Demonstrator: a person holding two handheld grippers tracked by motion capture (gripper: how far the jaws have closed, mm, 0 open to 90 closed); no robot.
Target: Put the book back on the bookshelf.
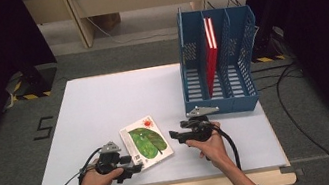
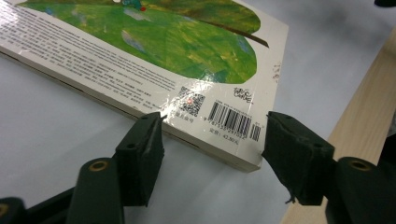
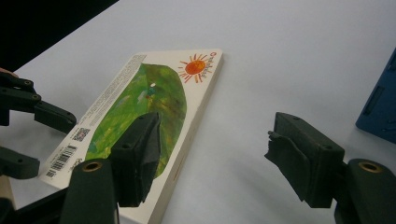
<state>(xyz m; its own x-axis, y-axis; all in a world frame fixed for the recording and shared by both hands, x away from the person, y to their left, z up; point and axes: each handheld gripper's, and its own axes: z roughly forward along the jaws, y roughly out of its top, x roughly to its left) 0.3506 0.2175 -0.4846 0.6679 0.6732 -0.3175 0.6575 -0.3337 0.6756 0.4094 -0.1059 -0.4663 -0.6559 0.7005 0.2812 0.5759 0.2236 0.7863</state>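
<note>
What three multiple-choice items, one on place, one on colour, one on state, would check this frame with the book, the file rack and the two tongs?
1. Where does the book lie?
A. flat on the table, near its front edge
B. upright in the rack
C. on the floor

2. What colour is the file rack?
A. yellow
B. blue
C. white

3. How do the left tongs stand?
A. shut on the book
B. shut on nothing
C. open, at the book's barcode corner

Answers:
1 A, the high view shows it flat in front of the person.
2 B, its walls are blue, with a red item standing inside.
3 C, the left gripper view shows its jaws apart on either side of that corner.
</note>
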